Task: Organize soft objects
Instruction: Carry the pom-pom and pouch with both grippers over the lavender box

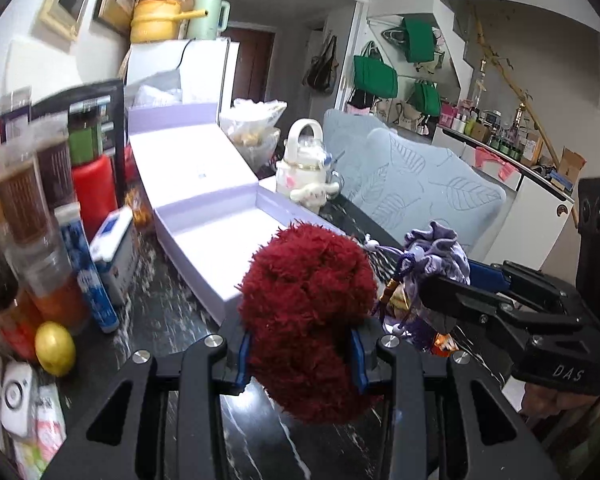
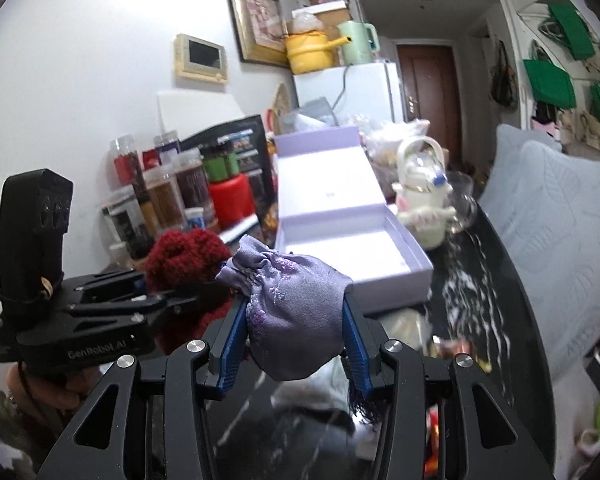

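Jars [image 1: 32, 200] at the left blur; red plush [image 1: 308, 320] hides the tabletop behind.

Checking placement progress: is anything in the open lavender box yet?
No. In the right wrist view the lavender box shows only its bare white floor; the purple pouch sits clamped in the right gripper.

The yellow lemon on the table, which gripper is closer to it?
Left. The left gripper, squeezing the red fluffy ball, sits just beside the lemon. The right gripper, holding the purple pouch, is farther away, on the far side of the left one.
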The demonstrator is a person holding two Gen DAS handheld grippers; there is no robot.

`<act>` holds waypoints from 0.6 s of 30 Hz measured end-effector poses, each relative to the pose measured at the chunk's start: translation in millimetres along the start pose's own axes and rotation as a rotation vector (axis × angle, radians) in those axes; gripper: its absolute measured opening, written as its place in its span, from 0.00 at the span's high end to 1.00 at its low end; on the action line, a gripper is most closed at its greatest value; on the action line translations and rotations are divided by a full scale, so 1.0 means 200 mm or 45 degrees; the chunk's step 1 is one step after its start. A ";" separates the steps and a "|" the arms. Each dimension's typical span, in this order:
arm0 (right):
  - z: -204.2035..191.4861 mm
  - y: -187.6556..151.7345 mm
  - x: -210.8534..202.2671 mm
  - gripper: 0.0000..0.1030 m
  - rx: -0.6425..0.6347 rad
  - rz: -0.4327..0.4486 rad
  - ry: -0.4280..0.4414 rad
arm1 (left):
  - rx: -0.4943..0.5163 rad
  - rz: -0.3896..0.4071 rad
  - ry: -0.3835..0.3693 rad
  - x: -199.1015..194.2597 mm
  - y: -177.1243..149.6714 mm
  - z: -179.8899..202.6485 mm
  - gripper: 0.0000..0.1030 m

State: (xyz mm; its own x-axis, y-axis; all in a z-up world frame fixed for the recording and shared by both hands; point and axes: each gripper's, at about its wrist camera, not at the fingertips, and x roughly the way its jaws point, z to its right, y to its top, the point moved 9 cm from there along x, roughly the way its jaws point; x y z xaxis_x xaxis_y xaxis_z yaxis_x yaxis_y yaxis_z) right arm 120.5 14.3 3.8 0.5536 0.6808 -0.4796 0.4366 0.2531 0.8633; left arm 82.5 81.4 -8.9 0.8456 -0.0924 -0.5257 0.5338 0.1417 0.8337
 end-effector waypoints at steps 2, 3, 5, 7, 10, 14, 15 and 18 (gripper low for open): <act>-0.01 0.05 0.02 0.57 -0.015 0.011 0.008 | 0.019 0.024 0.004 0.00 0.05 -0.01 0.64; -0.01 0.07 0.03 0.57 -0.022 0.016 0.012 | 0.026 0.037 0.008 0.00 0.08 -0.02 0.64; -0.02 0.12 0.05 0.57 -0.044 0.028 0.017 | 0.040 0.055 0.012 0.00 0.11 -0.04 0.64; -0.02 0.16 0.08 0.57 -0.063 0.031 0.011 | 0.049 0.070 0.015 0.01 0.16 -0.07 0.64; -0.03 0.22 0.11 0.57 -0.085 0.036 0.016 | 0.058 0.084 0.020 0.04 0.21 -0.10 0.64; -0.01 0.30 0.15 0.57 -0.104 0.047 0.007 | 0.066 0.099 0.008 0.08 0.29 -0.13 0.64; -0.01 0.32 0.17 0.57 -0.107 0.044 0.005 | 0.062 0.104 0.005 0.09 0.30 -0.14 0.64; 0.01 0.37 0.21 0.57 -0.112 0.040 -0.006 | 0.065 0.115 0.014 0.14 0.36 -0.17 0.64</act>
State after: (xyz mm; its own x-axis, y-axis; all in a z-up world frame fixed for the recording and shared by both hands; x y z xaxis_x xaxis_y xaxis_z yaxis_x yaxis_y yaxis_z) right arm 177.1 59.4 47.1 0.5692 0.6864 -0.4527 0.3550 0.2915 0.8883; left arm 145.3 123.4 31.3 0.8903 -0.0705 -0.4500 0.4551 0.0986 0.8850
